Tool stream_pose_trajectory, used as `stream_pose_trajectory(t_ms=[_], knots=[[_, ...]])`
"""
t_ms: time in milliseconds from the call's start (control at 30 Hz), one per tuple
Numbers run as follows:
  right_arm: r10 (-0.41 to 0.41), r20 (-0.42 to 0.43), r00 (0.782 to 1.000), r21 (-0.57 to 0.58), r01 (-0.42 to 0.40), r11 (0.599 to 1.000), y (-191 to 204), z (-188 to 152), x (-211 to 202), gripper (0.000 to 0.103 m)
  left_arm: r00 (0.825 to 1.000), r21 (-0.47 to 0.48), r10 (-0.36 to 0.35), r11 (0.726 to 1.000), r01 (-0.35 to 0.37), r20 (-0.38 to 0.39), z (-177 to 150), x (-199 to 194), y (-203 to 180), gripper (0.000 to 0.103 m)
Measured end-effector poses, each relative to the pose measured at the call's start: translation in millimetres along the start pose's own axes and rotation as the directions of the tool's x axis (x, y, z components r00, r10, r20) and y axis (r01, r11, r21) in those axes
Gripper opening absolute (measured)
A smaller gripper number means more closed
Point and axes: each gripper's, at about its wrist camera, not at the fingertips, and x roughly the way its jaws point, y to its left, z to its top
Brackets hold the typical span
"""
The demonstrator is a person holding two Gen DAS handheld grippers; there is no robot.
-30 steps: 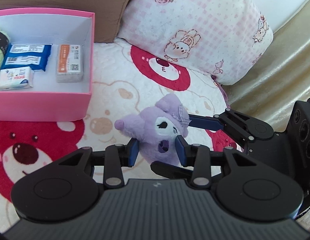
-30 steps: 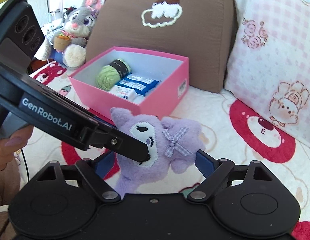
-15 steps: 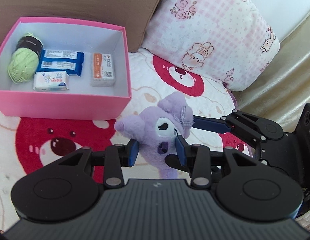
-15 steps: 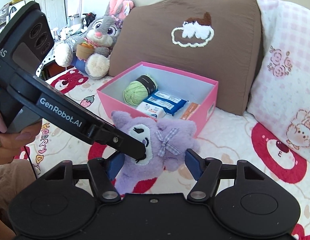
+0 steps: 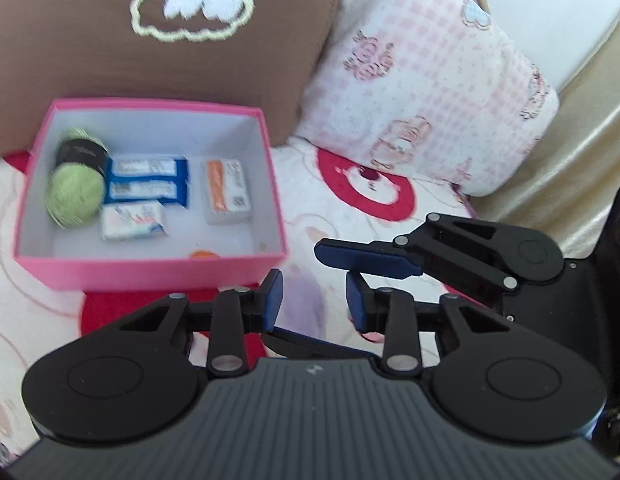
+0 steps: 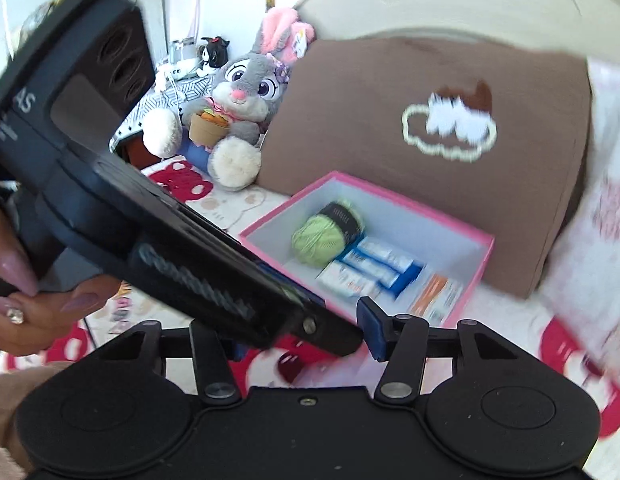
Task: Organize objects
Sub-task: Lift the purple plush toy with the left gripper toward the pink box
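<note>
Left hand-held gripper [image 5: 314,304] at a narrow gap, jaws just closing further, no pad pressing on anything. Low between its fingers only a blurred lilac patch [image 5: 306,314] on the bed quilt [image 5: 30,308]; cannot tell if that is a plush toy. Right hand-held gripper [image 6: 306,336] at a medium gap, jaws just closing too, nothing gripped, its left finger hidden behind the left tool's body, which crosses in front. Pink box [image 5: 150,276] open on the quilt, back wall against the brown cushion [image 5: 170,60], just left of the pink checked pillow [image 5: 430,100]. Inside the box: green yarn ball [image 5: 76,192] at far left, two blue packs [image 5: 148,180] beside it, white pack [image 5: 134,222] in front of those, orange-and-white carton [image 5: 228,192] to the right. Grey rabbit plush [image 6: 246,92] sitting left of the cushion. Left hand [image 6: 38,304] wrapped around the left tool's handle.
</note>
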Motion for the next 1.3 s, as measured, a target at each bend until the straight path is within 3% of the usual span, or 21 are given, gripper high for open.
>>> stream_pose_trajectory(t_ms=[200,367,567,733,933,1133,1233,1300], knots=[[0.088,-0.081,0.993,0.106,-0.079,0.991,-29.9,-16.0,24.9,0.058,0.999,-0.027,0.048,0.998,-0.048,-0.018,-1.3,11.9,26.9,0.033],[0.177,-0.17,0.969,0.219,-0.138,0.966,-45.9,-55.1,34.1,0.073,0.99,-0.029,0.083,0.996,-0.087,-0.11,-27.8,33.0,49.5,0.034],[0.192,-0.29,0.937,0.307,-0.098,0.946,-50.6,-97.2,49.8,0.073,0.972,-0.052,0.066,0.995,-0.08,-0.226,-61.3,70.5,65.5,0.036],[0.211,-0.349,0.913,0.393,-0.062,0.917,-53.9,-123.8,45.1,0.074,0.962,-0.048,0.025,0.998,-0.039,-0.273,-77.2,89.1,64.2,0.037],[0.251,-0.375,0.892,0.54,-0.01,0.842,-56.7,-149.1,43.1,0.081,0.956,-0.014,-0.007,1.0,0.003,-0.295,-88.4,101.4,56.9,0.041],[0.301,-0.431,0.851,0.693,0.098,0.714,-65.9,-180.1,55.7,0.082,0.94,-0.02,-0.046,0.999,0.042,-0.338,-99.3,124.7,52.4,0.048],[0.308,-0.446,0.84,0.708,0.12,0.696,-62.4,-189.7,59.7,0.088,0.931,-0.021,-0.054,0.999,0.05,-0.36,-105.9,136.6,51.9,0.046],[0.308,-0.468,0.828,0.692,0.127,0.711,-57.7,-192.9,62.5,0.09,0.931,-0.016,-0.064,0.998,0.062,-0.358,-110.9,140.8,50.4,0.045]])
